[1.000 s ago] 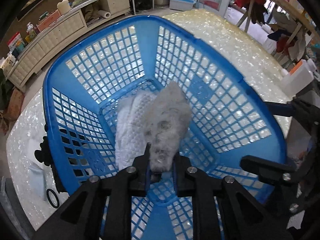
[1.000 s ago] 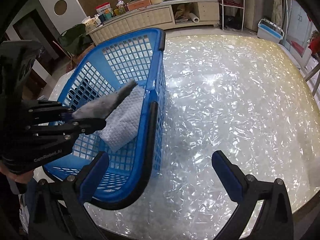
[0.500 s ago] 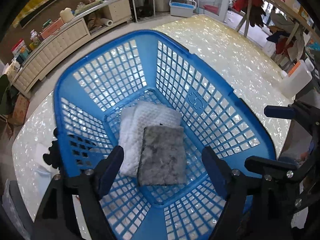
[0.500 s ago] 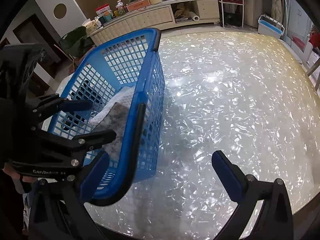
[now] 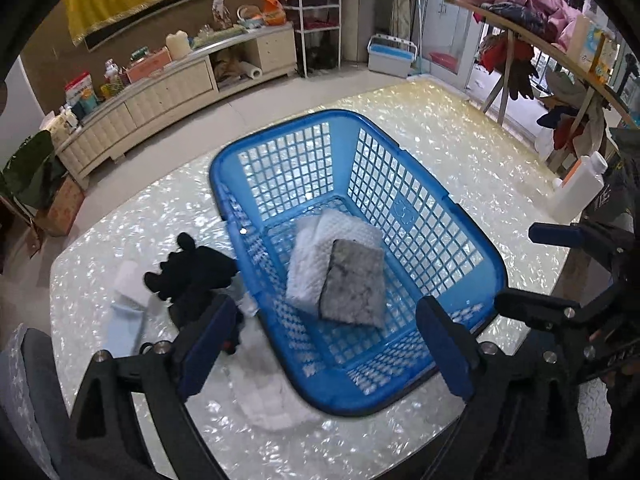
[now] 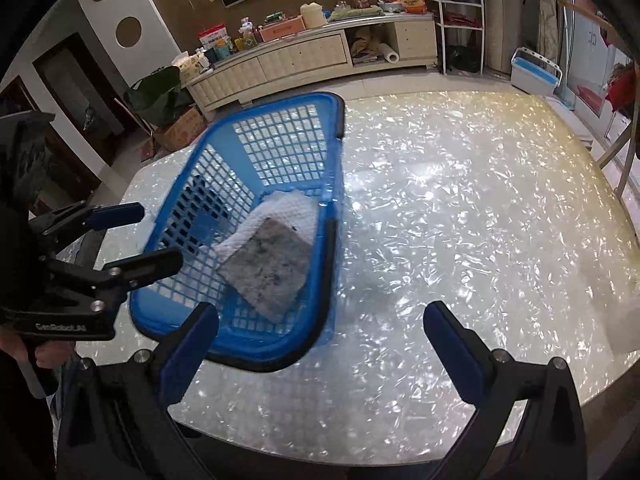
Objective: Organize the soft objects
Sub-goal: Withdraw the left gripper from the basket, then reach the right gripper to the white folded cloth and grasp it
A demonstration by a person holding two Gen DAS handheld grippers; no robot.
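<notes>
From the left wrist I see the white cloth (image 5: pixel 276 408) partly tucked under the blue basket (image 5: pixel 468 248), smeared by blur. The black item (image 5: pixel 196 268) beside it is too dark to identify.

Our left gripper (image 5: pixel 326 344) tilts steeply down, jaws opening with nothing between them; our right gripper (image 6: pixel 320 344), at 3 o'clock of it, gapes empty.
</notes>
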